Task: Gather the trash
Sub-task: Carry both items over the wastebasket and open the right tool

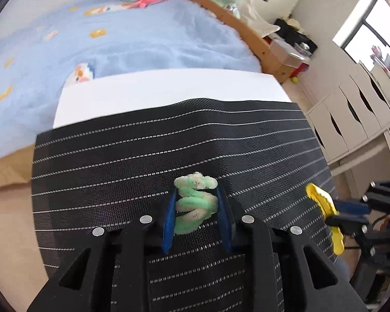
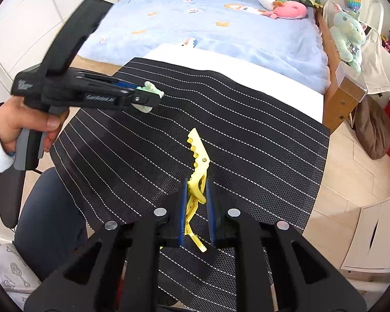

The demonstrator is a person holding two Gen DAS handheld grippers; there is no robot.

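A twisted green and white pipe cleaner [image 1: 196,202] lies on a black mesh mat with white stripes [image 1: 169,143]. My left gripper [image 1: 196,189] is shut on it, a blue pad pressing each side. From the right wrist view this gripper [image 2: 153,96] reaches in from the left, held by a hand [image 2: 18,122], with the green pipe cleaner [image 2: 151,87] at its tip. My right gripper [image 2: 196,183] is shut on a yellow toothed hair clip [image 2: 199,156], whose front end sticks out over the mat [image 2: 247,130]. The left wrist view shows that clip [image 1: 321,200] and the right gripper [image 1: 351,213] at the mat's right edge.
The mat rests on a white surface [image 1: 169,88] next to a bed with a blue blanket [image 1: 130,44] and plush toys [image 2: 288,7]. White drawer units [image 1: 351,119] stand at the right. A wooden bed frame [image 2: 345,98] and the tiled floor [image 2: 356,171] lie beyond the mat.
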